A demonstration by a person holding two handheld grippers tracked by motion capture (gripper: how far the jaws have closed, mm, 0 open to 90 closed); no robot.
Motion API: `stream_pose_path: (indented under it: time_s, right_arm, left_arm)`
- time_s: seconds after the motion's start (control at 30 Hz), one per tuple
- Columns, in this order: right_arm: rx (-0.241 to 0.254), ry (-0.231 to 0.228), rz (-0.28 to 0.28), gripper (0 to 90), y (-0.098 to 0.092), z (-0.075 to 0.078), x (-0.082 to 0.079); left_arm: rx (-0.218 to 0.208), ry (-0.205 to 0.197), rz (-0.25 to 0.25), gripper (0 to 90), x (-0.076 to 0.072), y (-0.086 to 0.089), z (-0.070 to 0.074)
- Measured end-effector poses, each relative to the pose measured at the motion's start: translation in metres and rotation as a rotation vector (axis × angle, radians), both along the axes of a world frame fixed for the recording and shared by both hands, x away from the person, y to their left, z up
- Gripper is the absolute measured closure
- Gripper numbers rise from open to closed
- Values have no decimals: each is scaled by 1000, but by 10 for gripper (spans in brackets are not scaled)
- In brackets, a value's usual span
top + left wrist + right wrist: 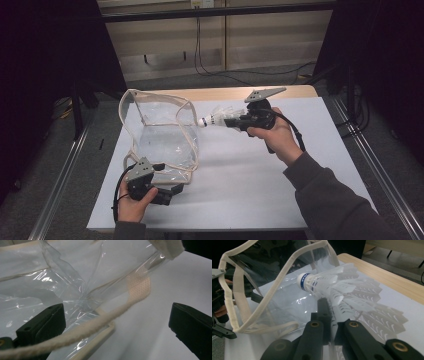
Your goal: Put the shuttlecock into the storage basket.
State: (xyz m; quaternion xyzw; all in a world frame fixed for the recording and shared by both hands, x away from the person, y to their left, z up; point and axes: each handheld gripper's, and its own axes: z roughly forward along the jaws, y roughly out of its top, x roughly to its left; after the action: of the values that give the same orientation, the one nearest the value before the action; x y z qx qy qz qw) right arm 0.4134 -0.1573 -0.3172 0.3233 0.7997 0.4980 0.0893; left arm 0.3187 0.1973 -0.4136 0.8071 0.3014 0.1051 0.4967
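The right gripper [235, 121] squeezes the feathers of a white shuttlecock [214, 119] and holds it in the air just beside the open top of the clear bag [160, 135], while the left gripper [176, 188] sits with jaws open by the bag's rope handle [82, 331].

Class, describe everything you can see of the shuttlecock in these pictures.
The shuttlecock has a white rounded cork with a blue band and a skirt of white, slotted, plastic-looking feathers. The right gripper holds it by the skirt, jaws shut on it, above the table. It lies roughly level, cork pointing toward the open mouth of the clear bag, not yet inside.
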Motion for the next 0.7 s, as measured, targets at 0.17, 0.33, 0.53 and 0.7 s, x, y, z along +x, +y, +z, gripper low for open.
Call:
stream_pose_path:
  time_s: [0.17, 0.33, 0.53, 0.7]
  right_arm:
    - [-2, -10, 8, 885, 6, 6, -1]
    - [-7, -18, 9, 884, 9, 10, 0]
    - [-7, -21, 9, 885, 13, 14, 1]
    - [-10, -24, 11, 884, 18, 17, 2]
  left_arm:
    - [3, 0, 2, 9, 0, 0, 0]
    - [-4, -1, 0, 9, 0, 0, 0]
    - [1, -2, -1, 9, 0, 0, 0]
    - [0, -2, 0, 9, 0, 0, 0]
